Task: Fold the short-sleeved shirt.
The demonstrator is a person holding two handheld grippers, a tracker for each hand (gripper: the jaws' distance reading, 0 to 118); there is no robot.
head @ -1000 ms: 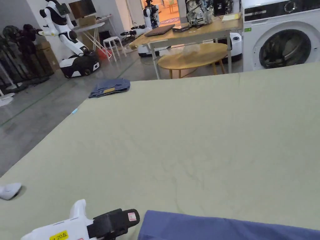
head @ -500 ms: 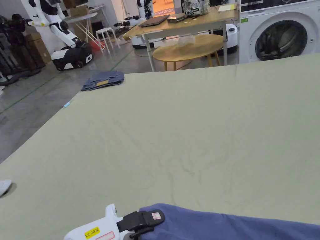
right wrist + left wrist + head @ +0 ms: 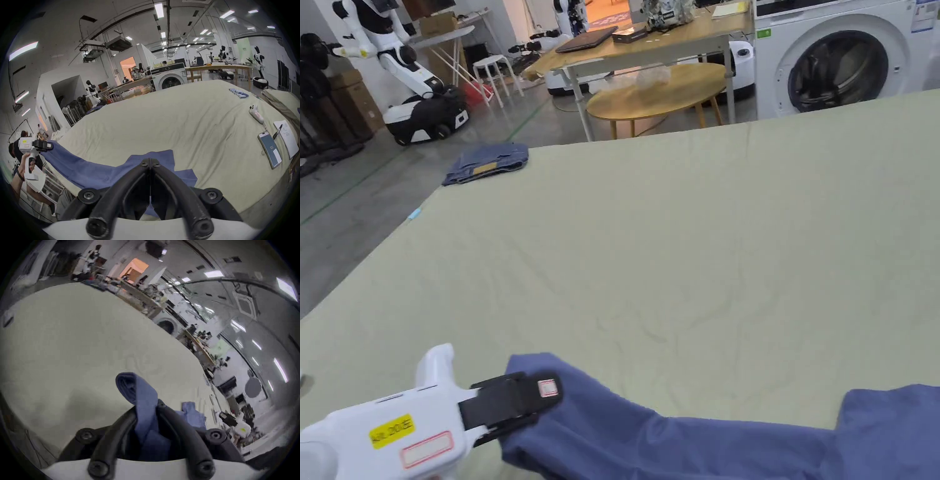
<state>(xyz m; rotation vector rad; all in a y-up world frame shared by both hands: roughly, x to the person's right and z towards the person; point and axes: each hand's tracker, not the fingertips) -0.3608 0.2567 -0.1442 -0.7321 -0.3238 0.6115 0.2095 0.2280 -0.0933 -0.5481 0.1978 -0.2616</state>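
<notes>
Head view: we are pinching the soft blue short-sleeved cotton shirt in the white-bodied left gripper at the near edge of the pale green cloth-covered table. Our right gripper is pressed together over a fold, apparently nipping it. Limp and light, the shirt is best held by its hems. Its lower part is cut off.

Robotics laboratory, large open hall with concrete floor and exposed ceiling ducts under strip lights. Contents included white humanoid robots on wheeled bases, a front-loading washing machine, wooden worktables, and a broad cloth-covered table.
</notes>
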